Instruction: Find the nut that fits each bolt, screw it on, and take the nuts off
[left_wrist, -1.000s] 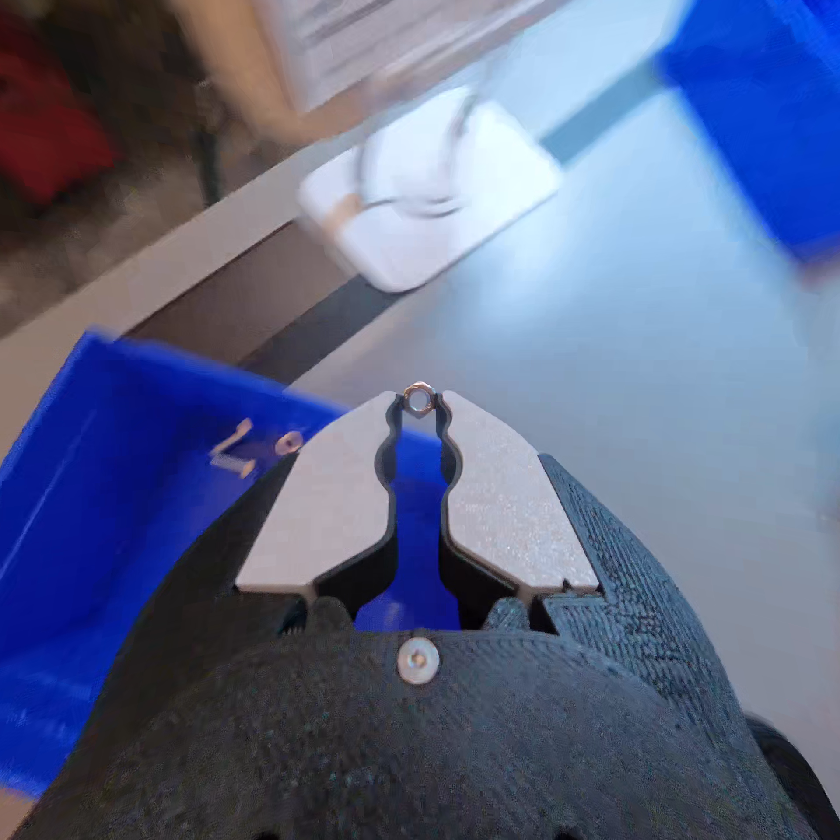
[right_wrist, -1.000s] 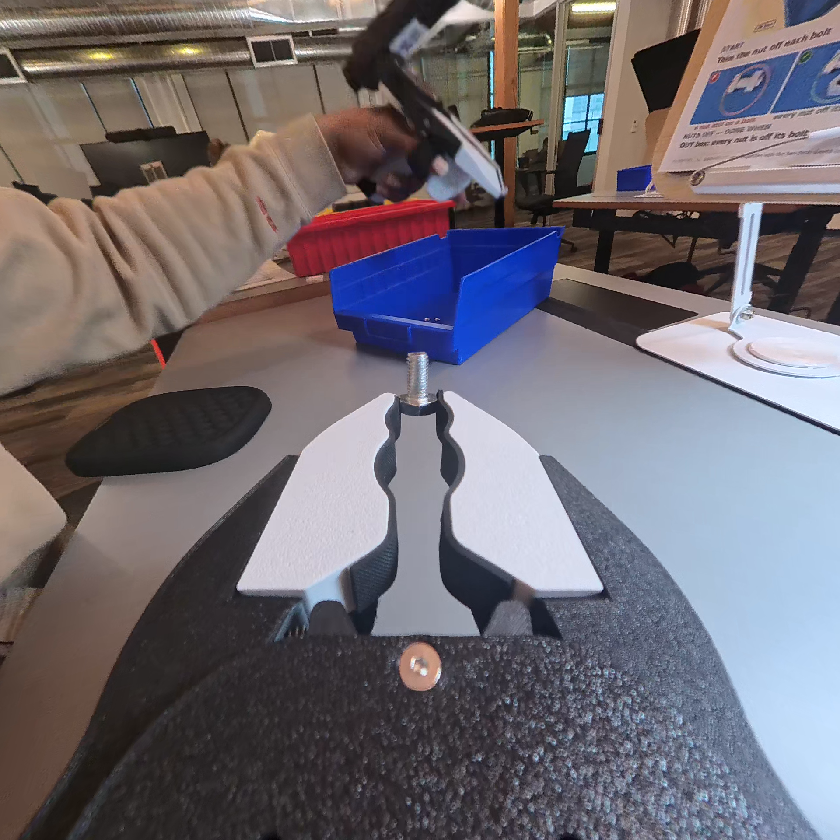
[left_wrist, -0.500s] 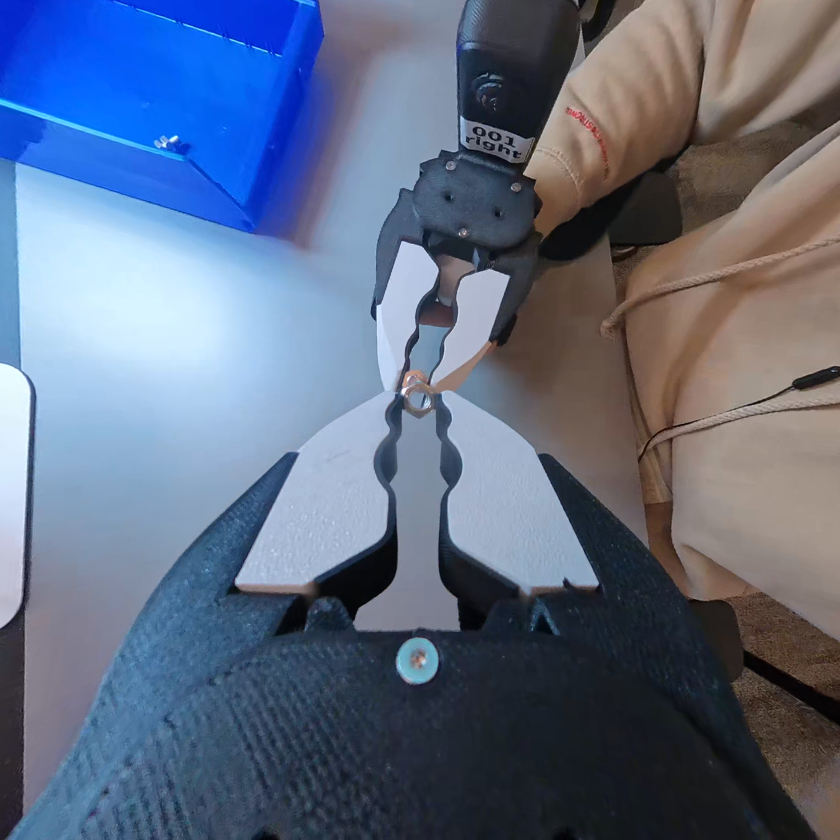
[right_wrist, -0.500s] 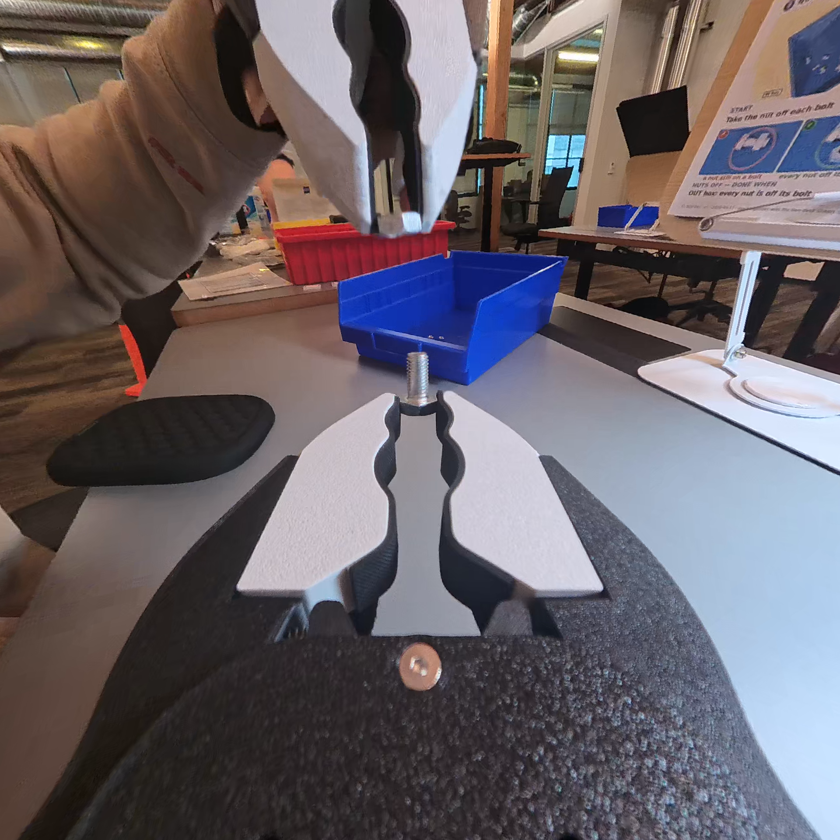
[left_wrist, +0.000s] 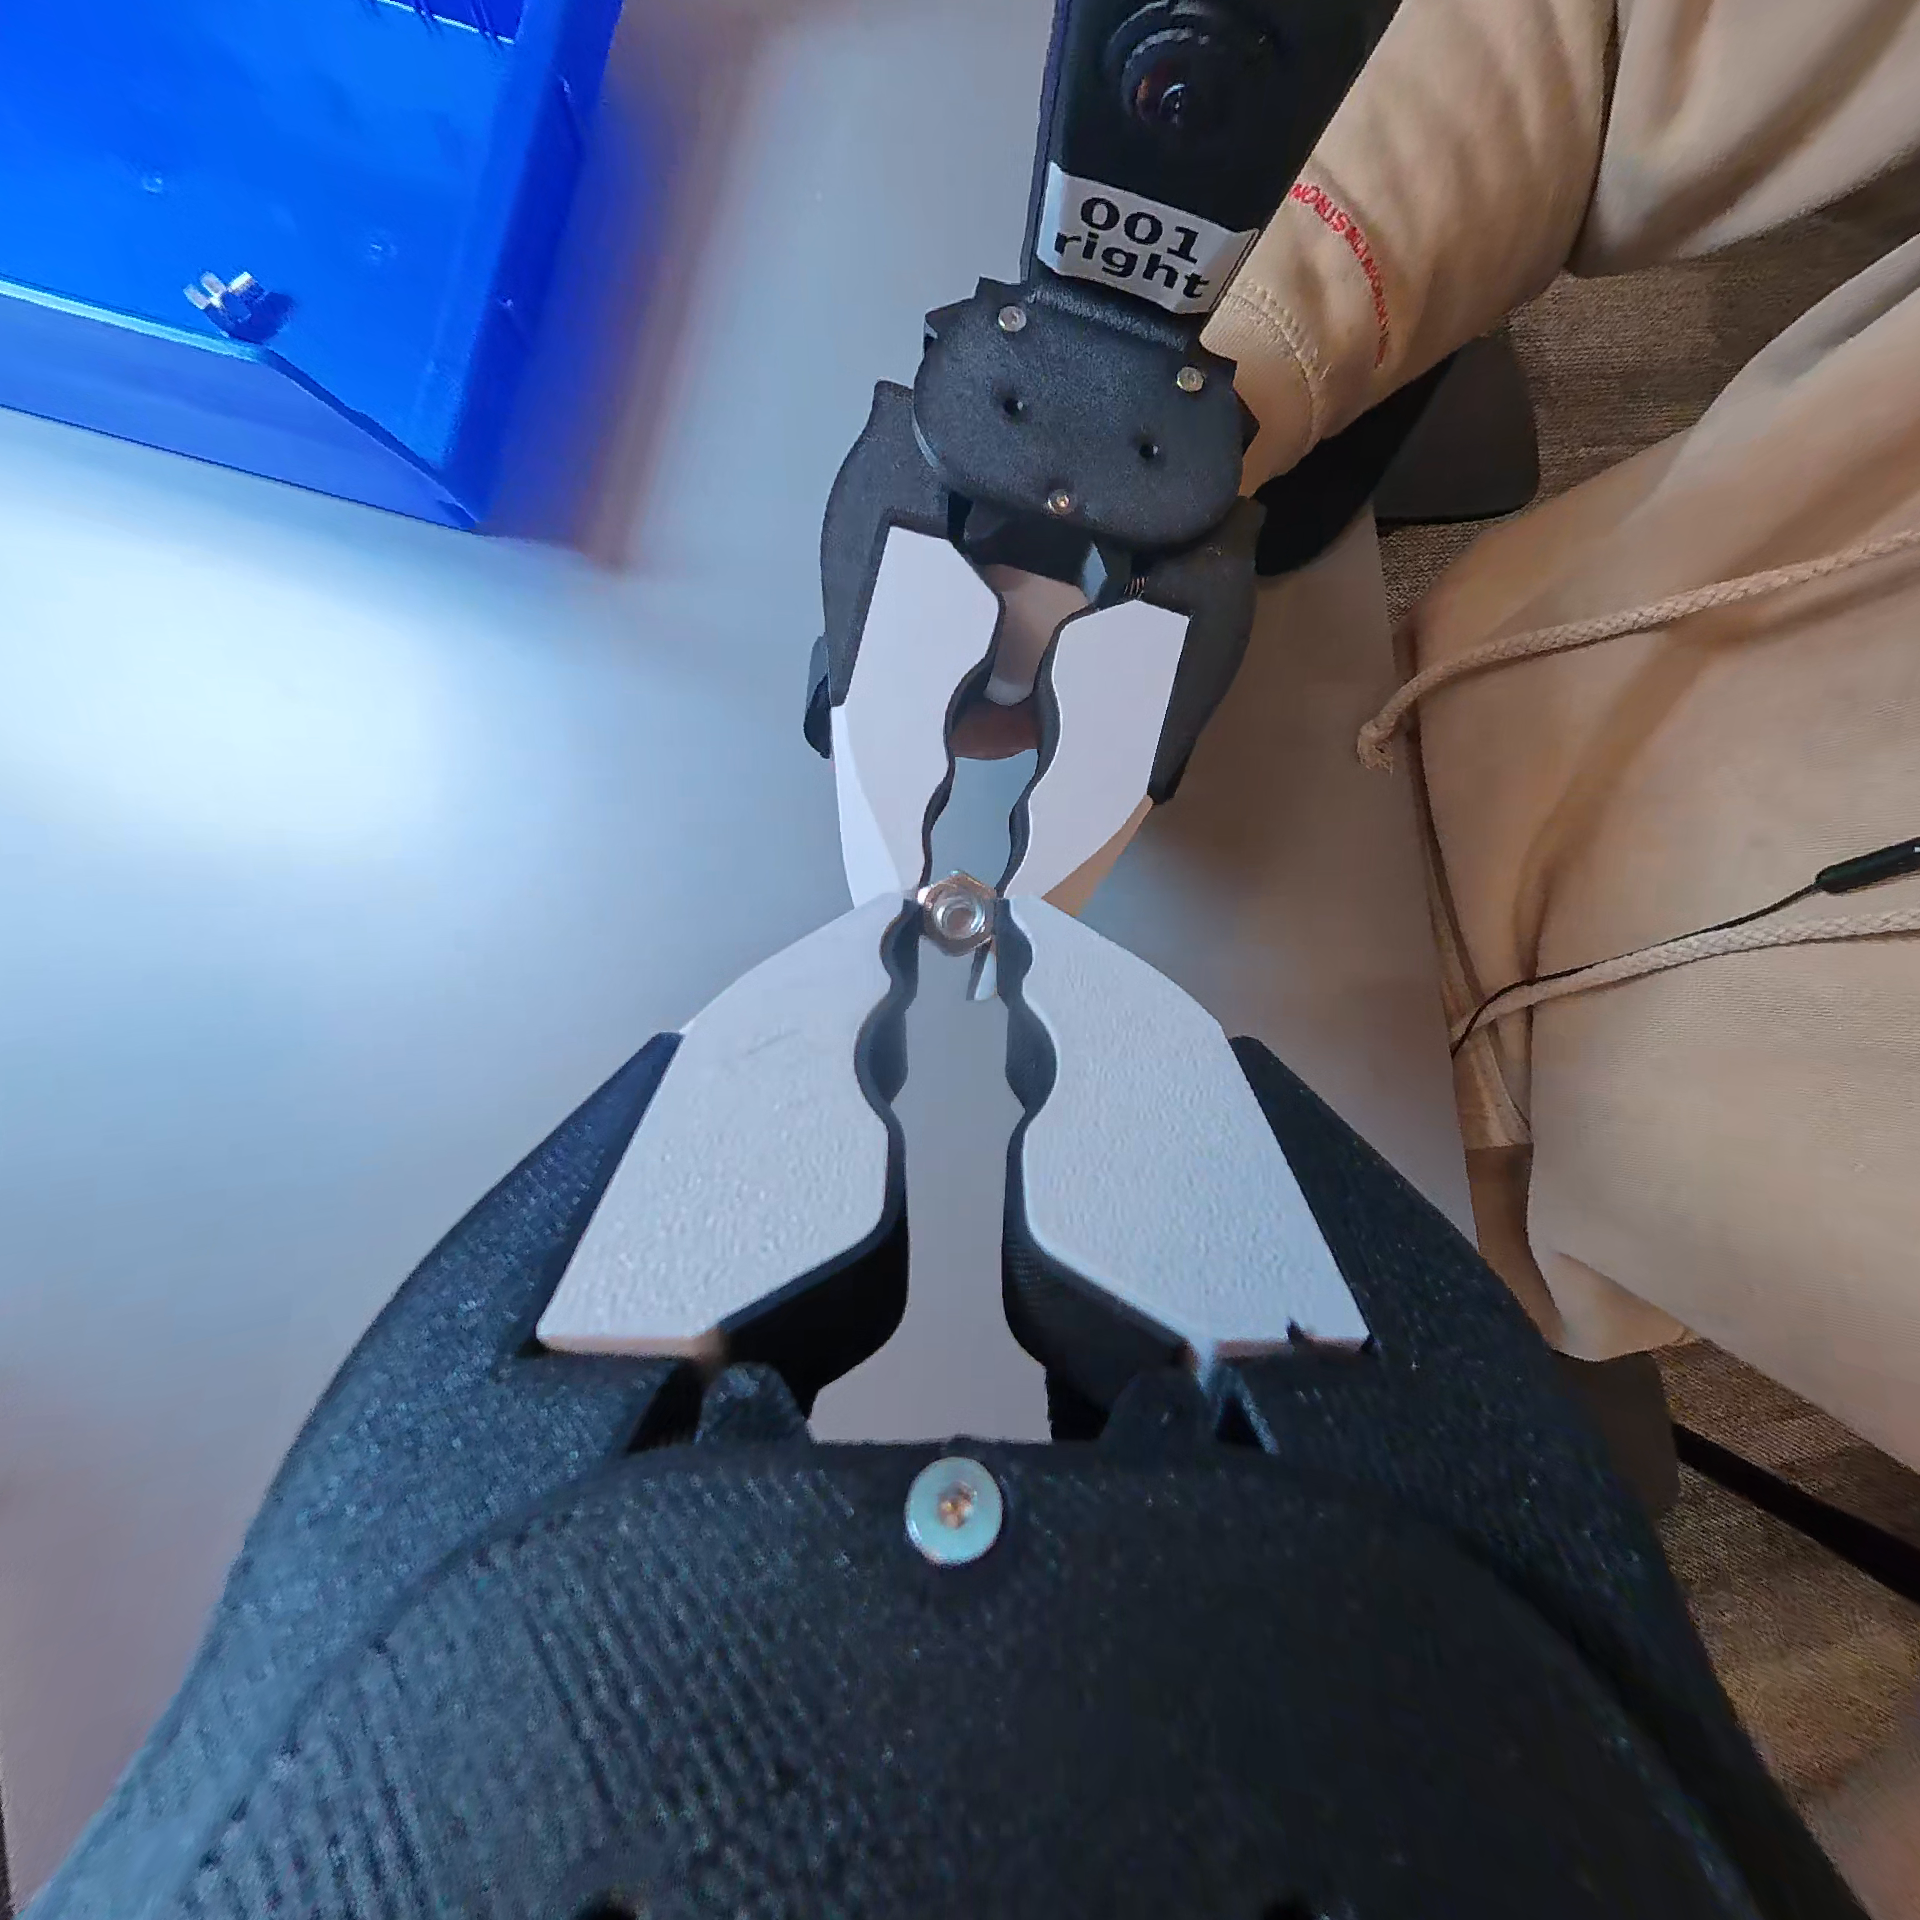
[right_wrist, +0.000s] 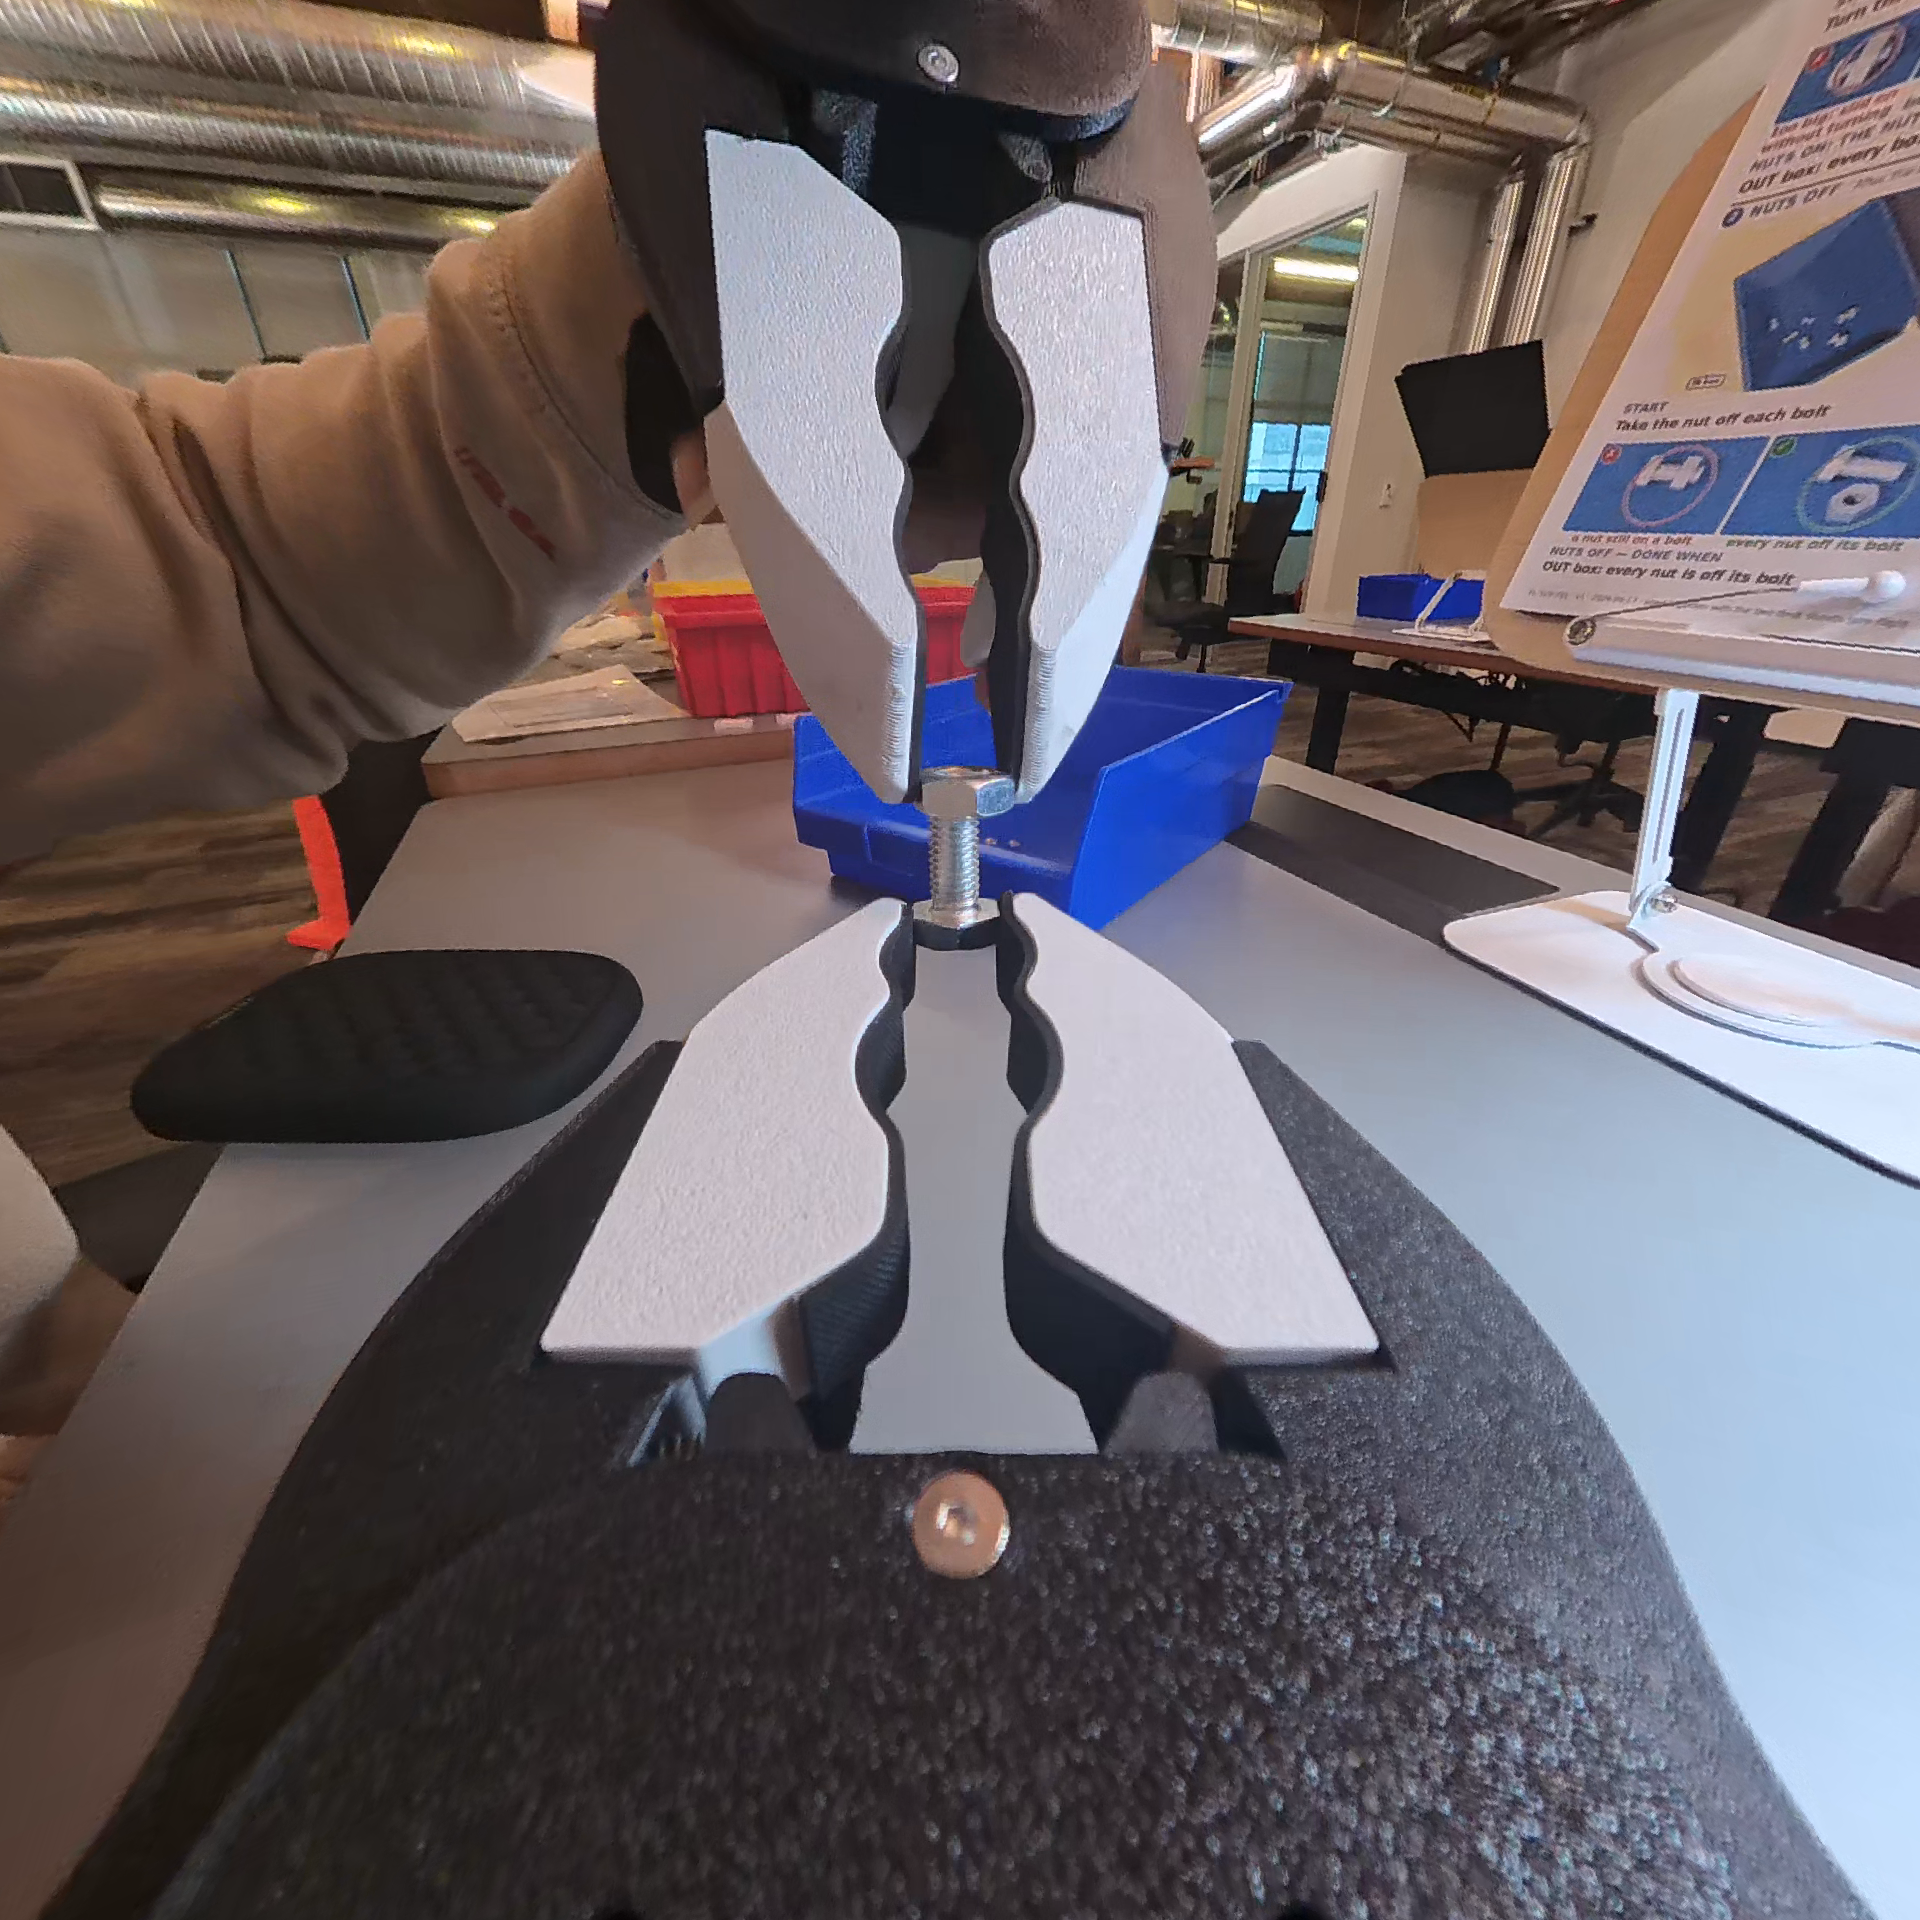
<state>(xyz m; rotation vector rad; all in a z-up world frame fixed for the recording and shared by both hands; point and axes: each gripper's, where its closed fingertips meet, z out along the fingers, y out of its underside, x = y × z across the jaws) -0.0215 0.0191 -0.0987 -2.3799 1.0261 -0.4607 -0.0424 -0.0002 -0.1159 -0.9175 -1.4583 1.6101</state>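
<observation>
Steel hex nut (right_wrist: 966, 795), pinched in the left tongs (right_wrist: 964, 777), sits atop the upright threaded steel bolt (right_wrist: 954, 868), whose head the right tongs (right_wrist: 954, 920) clamp above the grey bench (right_wrist: 1455, 1195). Threading looks barely begun; unscrewing remains.

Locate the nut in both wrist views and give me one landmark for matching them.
Left wrist view: the nut sits centre frame, seen end-on, pinched at the left gripper's tips.
Right wrist view: the nut sits just above centre, on top of the upright bolt.
Shared landmark: the blue bin, upper left in the left view, behind the bolt in the right.
</observation>
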